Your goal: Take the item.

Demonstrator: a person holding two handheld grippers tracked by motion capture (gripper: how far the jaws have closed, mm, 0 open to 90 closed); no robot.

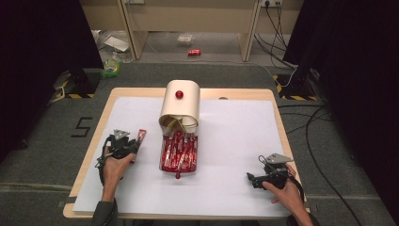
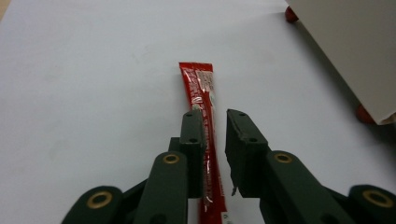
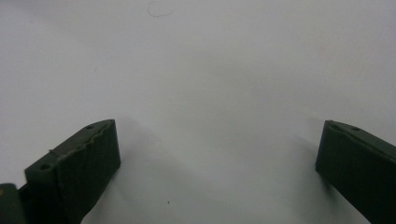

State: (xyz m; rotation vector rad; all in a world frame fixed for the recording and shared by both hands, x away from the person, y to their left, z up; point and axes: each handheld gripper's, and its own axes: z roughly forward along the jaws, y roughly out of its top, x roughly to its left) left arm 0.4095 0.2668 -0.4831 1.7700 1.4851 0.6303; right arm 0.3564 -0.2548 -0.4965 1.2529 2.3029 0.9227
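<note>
The red sachet (image 2: 201, 116), its print too small to read, lies between the left hand-held gripper's (image 2: 215, 116) slightly parted jaws, at nine o'clock from the box (image 1: 180, 106). The right hand-held gripper (image 3: 217, 149) gapes wide over bare white tabletop (image 1: 235, 141).

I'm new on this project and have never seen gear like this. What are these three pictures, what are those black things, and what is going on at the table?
No machine works here: a person sits at the table and holds hand-operated tongs in each hand. The high view looks down from above; the left tongs and the right tongs show there. The other two pictures come from small cameras riding on each tool, looking along its two black jaws.

On the white sheet lies a cream box with red knobs, tipped on its side, with a pile of red stick packets spilling from its mouth.

One single red packet lies apart. The left tongs straddle it with the jaws slightly parted, a gap showing beside the packet, so it seems loose rather than clamped. The right tongs rest wide open over bare sheet.
</note>
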